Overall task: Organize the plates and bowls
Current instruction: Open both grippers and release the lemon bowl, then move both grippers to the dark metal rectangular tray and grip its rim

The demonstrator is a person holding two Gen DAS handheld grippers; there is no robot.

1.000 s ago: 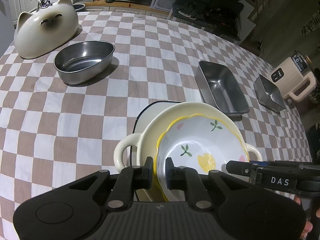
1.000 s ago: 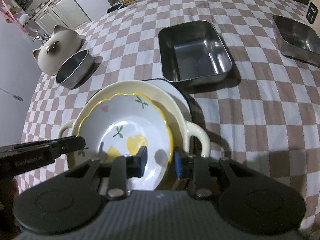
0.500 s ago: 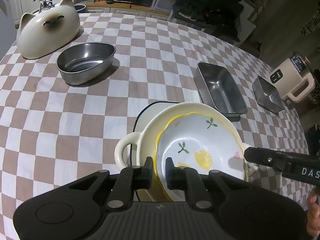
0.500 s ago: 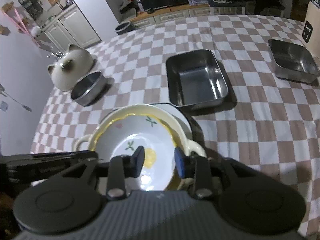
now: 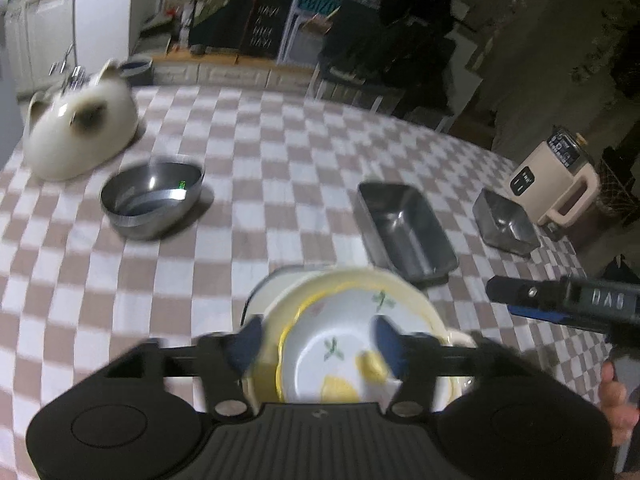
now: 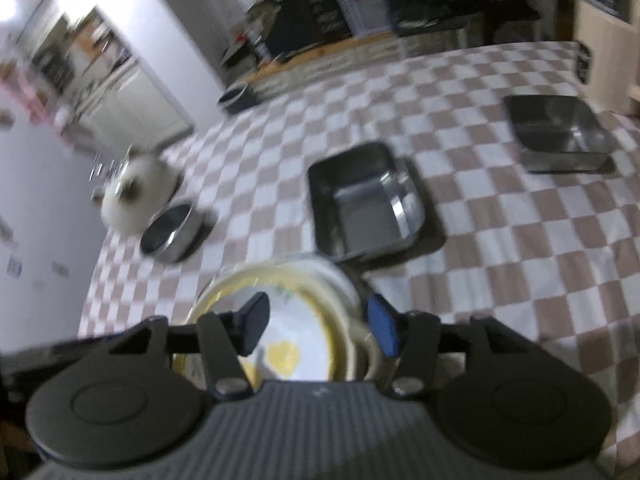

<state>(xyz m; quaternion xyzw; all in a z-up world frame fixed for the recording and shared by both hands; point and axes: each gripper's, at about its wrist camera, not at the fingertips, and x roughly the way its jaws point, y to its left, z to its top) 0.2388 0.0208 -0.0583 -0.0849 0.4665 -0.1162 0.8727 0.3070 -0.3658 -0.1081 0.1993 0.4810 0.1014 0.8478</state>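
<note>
A lemon-patterned bowl [image 5: 340, 328] with a yellow rim sits nested in a cream two-handled dish [image 5: 360, 277], which rests on a white dark-rimmed plate [image 5: 262, 294]. My left gripper [image 5: 318, 344] hovers just above the stack's near side. Its jaws are opening, wide apart, with the pads clear of the bowl's rim. In the right wrist view the same bowl [image 6: 296, 320] and dish [image 6: 348, 340] lie under my right gripper [image 6: 318, 328]. Its jaws are also opening and press on nothing. From the left wrist view the right gripper [image 5: 560, 304] shows beside the stack.
On the checkered tablecloth [image 5: 260, 208] stand a steel oval bowl [image 5: 152, 200], a cat-shaped ceramic piece [image 5: 80, 140], and two steel rectangular trays [image 5: 408, 232] [image 5: 506, 220]. A beige appliance [image 5: 560, 184] stands at the far right edge. Both views are motion-blurred.
The left jaws, shut on the lemon bowl's rim before, have sprung wide apart. The right jaws have widened too. Both grippers have risen away from the stack, which stays in place.
</note>
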